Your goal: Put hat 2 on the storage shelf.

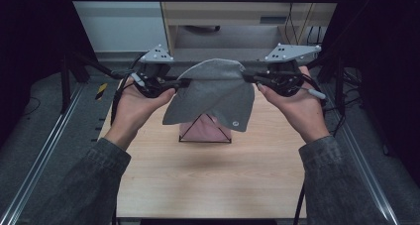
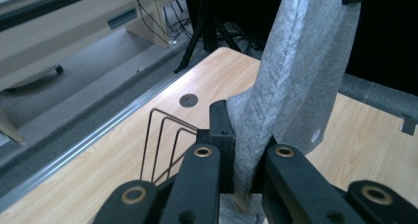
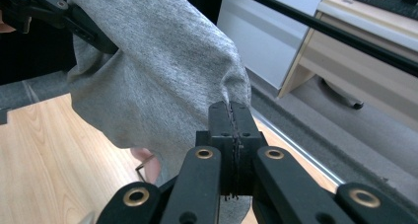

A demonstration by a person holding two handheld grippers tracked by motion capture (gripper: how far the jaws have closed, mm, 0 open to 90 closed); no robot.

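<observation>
Both sleeved forearms reached forward over the worktop (image 1: 208, 180), each hand holding a gripper. Left gripper (image 1: 174, 83) and right gripper (image 1: 251, 76) had their jaws closed on opposite edges of a grey cloth (image 1: 213, 93), which hung slack above a wire rack (image 1: 205, 131) holding something pink. Being soft, light and limp, it looked best pinched at its edges, since it would sag wherever unsupported.

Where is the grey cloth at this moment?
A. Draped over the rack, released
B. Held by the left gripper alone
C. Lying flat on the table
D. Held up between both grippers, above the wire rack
D: the left gripper and right gripper each clamp an edge of the grey cloth, which hangs above the wire rack.
</observation>
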